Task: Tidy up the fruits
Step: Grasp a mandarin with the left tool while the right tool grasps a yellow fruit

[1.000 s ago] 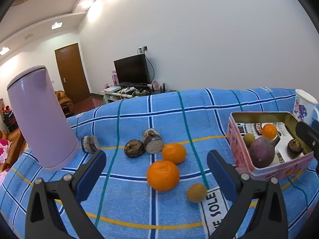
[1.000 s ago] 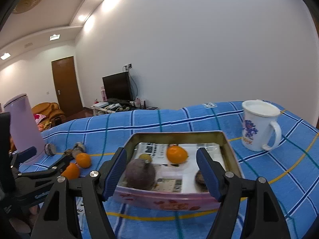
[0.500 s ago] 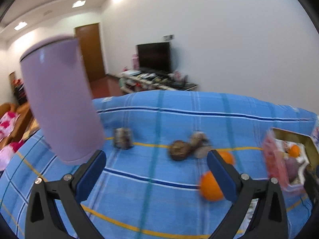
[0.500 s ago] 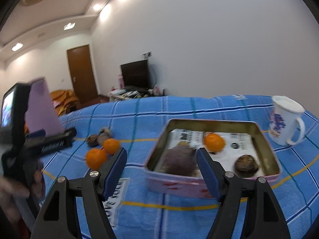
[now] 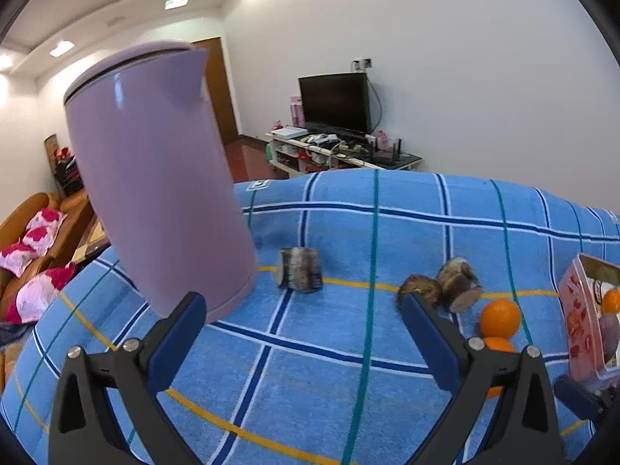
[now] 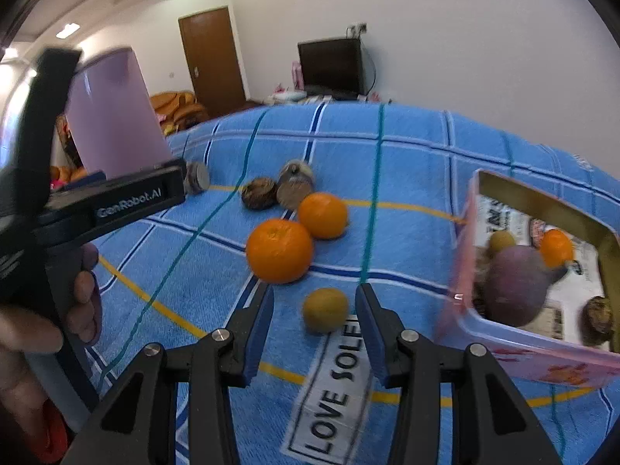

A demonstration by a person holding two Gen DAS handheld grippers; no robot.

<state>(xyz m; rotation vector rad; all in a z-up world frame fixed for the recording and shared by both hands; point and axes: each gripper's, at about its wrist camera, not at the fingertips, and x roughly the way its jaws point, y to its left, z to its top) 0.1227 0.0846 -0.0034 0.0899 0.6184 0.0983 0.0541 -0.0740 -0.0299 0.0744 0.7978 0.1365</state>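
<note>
Right wrist: round, dull-yellow fruit (image 6: 324, 309).

Support surface: blue checked cloth (image 6: 407, 178) with white, navy, teal and yellow lines and a "LOVE SOLEI" label (image 6: 335, 391). Resting on it: lilac jug (image 5: 155, 178); cut brown log-like piece (image 5: 300, 270); two more brown pieces touching each other (image 6: 277, 190); two oranges side by side (image 6: 300, 236); small yellowish fruit (image 6: 324, 309) near the label; pink tin (image 6: 503, 352) at right.
</note>
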